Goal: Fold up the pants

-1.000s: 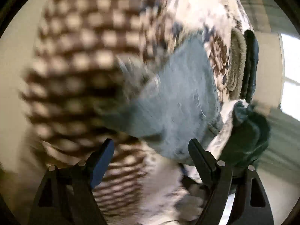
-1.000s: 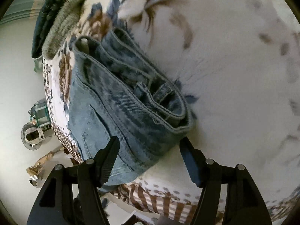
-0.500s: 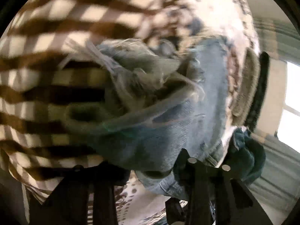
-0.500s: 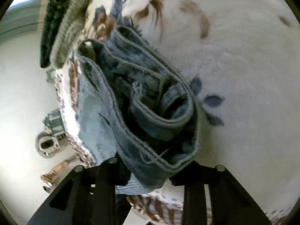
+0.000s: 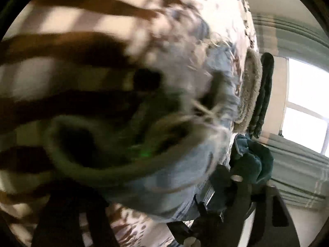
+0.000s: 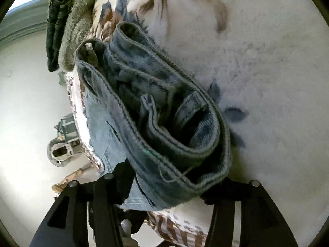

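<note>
The pants are light blue jeans, bunched in thick folds at the edge of a white floral blanket. In the right wrist view my right gripper is shut on the folded waistband end, with denim filling the gap between the fingers. In the left wrist view the jeans are blurred and very close. My left gripper is closed around the frayed hem end; its fingers are mostly hidden behind the cloth.
A brown and white checked bedspread hangs down the bed side. Folded grey-green and dark garments are stacked at the blanket's edge. A teal cloth lies near the left gripper. A metal object stands on the floor.
Both grippers went from open to closed on the jeans. The left gripper pushed in close to the frayed hem; the right one took the waistband and the denim bunched up.
</note>
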{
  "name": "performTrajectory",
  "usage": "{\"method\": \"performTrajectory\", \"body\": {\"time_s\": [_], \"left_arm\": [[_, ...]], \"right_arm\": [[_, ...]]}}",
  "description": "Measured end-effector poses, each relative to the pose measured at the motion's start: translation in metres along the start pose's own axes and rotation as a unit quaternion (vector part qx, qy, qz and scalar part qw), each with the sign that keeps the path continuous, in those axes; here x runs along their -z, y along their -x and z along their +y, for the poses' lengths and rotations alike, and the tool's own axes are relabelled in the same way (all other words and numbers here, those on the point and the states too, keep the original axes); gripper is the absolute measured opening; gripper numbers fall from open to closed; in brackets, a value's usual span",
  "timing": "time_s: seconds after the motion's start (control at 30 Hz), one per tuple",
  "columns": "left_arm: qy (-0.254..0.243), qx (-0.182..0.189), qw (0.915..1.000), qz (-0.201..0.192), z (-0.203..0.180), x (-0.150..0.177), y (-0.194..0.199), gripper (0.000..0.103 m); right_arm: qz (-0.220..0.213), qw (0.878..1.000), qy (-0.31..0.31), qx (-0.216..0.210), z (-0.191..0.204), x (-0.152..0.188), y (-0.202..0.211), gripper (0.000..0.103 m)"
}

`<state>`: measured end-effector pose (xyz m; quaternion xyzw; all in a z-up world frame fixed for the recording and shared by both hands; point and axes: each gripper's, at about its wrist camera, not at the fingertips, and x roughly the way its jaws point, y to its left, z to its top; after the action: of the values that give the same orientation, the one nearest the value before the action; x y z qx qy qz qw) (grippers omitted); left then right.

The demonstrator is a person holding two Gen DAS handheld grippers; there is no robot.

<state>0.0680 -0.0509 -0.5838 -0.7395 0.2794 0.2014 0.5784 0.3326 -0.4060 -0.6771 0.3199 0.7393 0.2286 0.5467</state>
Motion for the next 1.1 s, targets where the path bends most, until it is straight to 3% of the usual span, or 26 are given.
{"method": "performTrajectory", "body": {"time_s": [0.1,0.27,0.3,0.33,0.37,0.47,0.57,0.67,0.87,1.1], "left_arm": [[-0.002,-0.023,0.9997,-0.002,-0.004,-0.003,-0.005,0.082],[0.004,-0.054,0.9983,-0.02,-0.023,-0.005,-0.012,0.08],[-0.008,-0.063,0.9975,-0.031,-0.028,-0.002,-0.008,0.06],[-0.018,-0.068,0.9969,-0.035,-0.03,0.0,-0.005,0.031],[-0.035,-0.069,0.9964,-0.035,-0.036,0.0,-0.003,0.027],[-0.058,-0.083,0.9944,-0.032,-0.052,0.001,-0.002,0.025],[-0.074,-0.098,0.9923,-0.015,-0.065,0.003,0.005,0.023],[-0.088,-0.096,0.9915,-0.004,-0.091,0.005,0.021,0.023],[-0.169,-0.076,0.9826,0.004,-0.191,0.007,0.058,0.022],[-0.26,0.0,0.9646,0.045,-0.327,-0.021,0.065,0.022]], "right_arm": [[-0.014,0.999,-0.014,-0.024,-0.002,-0.001,-0.004,0.068],[-0.05,0.996,-0.038,-0.058,0.002,-0.002,-0.007,0.072],[-0.055,0.996,-0.04,-0.055,0.002,-0.002,-0.008,0.069],[-0.063,0.996,-0.043,-0.042,0.004,-0.001,-0.01,0.064],[-0.07,0.996,-0.046,-0.025,0.006,0.001,-0.011,0.049],[-0.082,0.996,-0.044,-0.011,0.011,0.006,-0.007,0.03],[-0.092,0.995,-0.036,-0.002,0.03,0.013,0.005,0.023],[-0.099,0.995,-0.026,-0.006,0.058,0.019,0.023,0.02],[-0.118,0.993,-0.003,-0.027,0.13,0.027,0.071,0.019],[-0.195,0.978,0.004,-0.068,0.237,-0.001,0.115,0.018]]}}
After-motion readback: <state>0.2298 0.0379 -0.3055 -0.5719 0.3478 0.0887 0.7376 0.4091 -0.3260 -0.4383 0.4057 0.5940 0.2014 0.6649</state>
